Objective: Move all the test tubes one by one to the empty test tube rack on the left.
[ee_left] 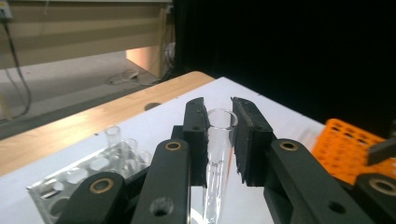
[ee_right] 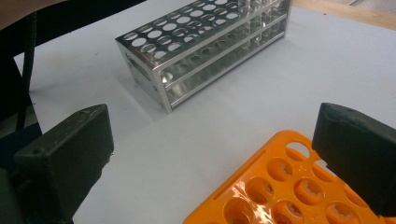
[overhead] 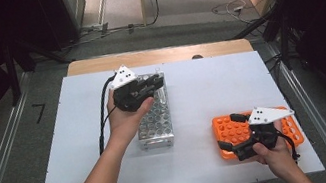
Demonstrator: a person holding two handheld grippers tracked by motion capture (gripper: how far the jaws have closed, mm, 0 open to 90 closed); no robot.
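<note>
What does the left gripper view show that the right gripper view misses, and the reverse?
Left gripper view alone: a clear glass tube between the left gripper's jaws, more tubes standing in the metal rack's far end, and the table's wooden edge.

Right gripper view alone: the right gripper's jaws spread wide with nothing between them, and the orange rack's holes close up.

Both: the metal rack, the orange rack, the white tabletop.

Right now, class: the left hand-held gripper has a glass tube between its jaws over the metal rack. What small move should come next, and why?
Probably carry the glass tube toward the orange rack. The left hand-held gripper already clamps it near its rim above the metal rack, and the right hand-held gripper waits open at the orange rack's empty holes.
</note>
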